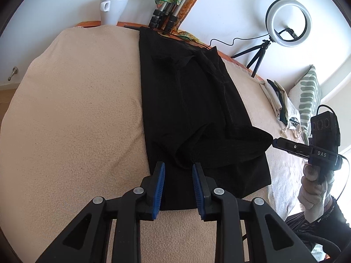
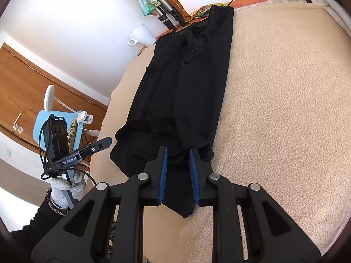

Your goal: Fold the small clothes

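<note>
Garment: the black garment point(image 1: 186, 100) lies lengthwise on the beige surface point(image 1: 76, 109), running from your near edge to the far edge. It sits as a long narrow strip, with a seam down its middle.
Near end: a flap of the fabric is turned back over the strip, bunched and raised, with its tip pointing toward your right side.
Far end: a twisted fold of fabric lies across the top of the strip.
Left gripper: your left gripper point(image 1: 178, 184) has its jaws apart, blue pads facing each other. It holds nothing; black fabric shows in the gap beneath it.
Right gripper: your right gripper point(image 2: 178, 171) is likewise parted, with the bunched flap lying between the pads; I cannot tell whether the pads touch the fabric. In the left wrist view its tip point(image 1: 276, 142) sits just beside the tip of the flap.
Hands: both wear light knit gloves.
Surroundings: a white mug point(image 1: 113, 9) stands at the far edge, beside tripod legs point(image 1: 163, 20). A ring light point(image 1: 288, 23) on a small tripod stands further right. A pile of folded cloth point(image 1: 279, 100) and a green patterned cushion point(image 1: 309, 94) lie at the right.
</note>
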Demonstrator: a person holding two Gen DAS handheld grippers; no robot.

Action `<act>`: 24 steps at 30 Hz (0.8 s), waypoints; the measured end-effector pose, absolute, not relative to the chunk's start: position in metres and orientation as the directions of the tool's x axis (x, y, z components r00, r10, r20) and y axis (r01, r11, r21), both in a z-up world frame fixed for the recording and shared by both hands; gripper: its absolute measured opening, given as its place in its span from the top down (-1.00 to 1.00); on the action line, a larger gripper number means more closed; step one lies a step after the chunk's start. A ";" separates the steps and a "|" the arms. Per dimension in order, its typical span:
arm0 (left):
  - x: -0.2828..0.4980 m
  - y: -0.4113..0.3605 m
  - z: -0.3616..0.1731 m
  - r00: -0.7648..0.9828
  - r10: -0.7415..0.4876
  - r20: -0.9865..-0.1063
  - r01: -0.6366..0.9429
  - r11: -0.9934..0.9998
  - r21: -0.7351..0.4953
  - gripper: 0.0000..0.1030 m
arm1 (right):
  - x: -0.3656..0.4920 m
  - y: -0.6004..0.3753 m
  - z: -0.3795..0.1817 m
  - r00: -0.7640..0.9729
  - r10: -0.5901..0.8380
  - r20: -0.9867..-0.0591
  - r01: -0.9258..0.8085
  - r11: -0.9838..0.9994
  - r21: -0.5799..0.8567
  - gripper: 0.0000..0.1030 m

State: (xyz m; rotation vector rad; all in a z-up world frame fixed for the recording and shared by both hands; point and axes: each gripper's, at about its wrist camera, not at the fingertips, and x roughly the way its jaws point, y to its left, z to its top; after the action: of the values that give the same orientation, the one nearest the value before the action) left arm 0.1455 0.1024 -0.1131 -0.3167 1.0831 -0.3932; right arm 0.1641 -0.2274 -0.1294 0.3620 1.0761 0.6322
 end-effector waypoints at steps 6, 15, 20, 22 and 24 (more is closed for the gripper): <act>0.137 0.084 -0.117 0.365 -0.466 -0.806 0.233 0.884 -0.406 0.58 | 0.154 -0.216 -0.128 0.263 0.633 -0.728 -0.400 0.758 0.515 0.58; 0.160 0.071 -0.128 0.354 -0.427 -0.832 0.253 0.900 -0.355 0.58 | 0.156 -0.161 -0.151 0.199 0.510 -0.837 -0.553 0.763 0.334 0.58; 0.178 0.077 -0.120 0.427 -0.392 -0.815 0.194 0.920 -0.341 0.58 | 0.179 -0.151 -0.147 0.286 0.474 -0.833 -0.534 0.800 0.272 0.58; 0.182 0.081 -0.116 0.460 -0.375 -0.805 0.172 0.927 -0.333 0.58 | 0.187 -0.155 -0.137 0.354 0.476 -0.805 -0.505 0.822 0.264 0.58; 0.182 0.085 -0.113 0.484 -0.356 -0.799 0.154 0.934 -0.323 0.57 | 0.193 -0.159 -0.128 0.387 0.484 -0.785 -0.484 0.831 0.274 0.58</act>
State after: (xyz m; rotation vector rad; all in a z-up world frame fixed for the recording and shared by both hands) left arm 0.1823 0.0853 -0.1129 -0.2188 1.0207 -0.3133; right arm 0.1926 -0.1592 -0.1277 -0.0001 0.9992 0.6156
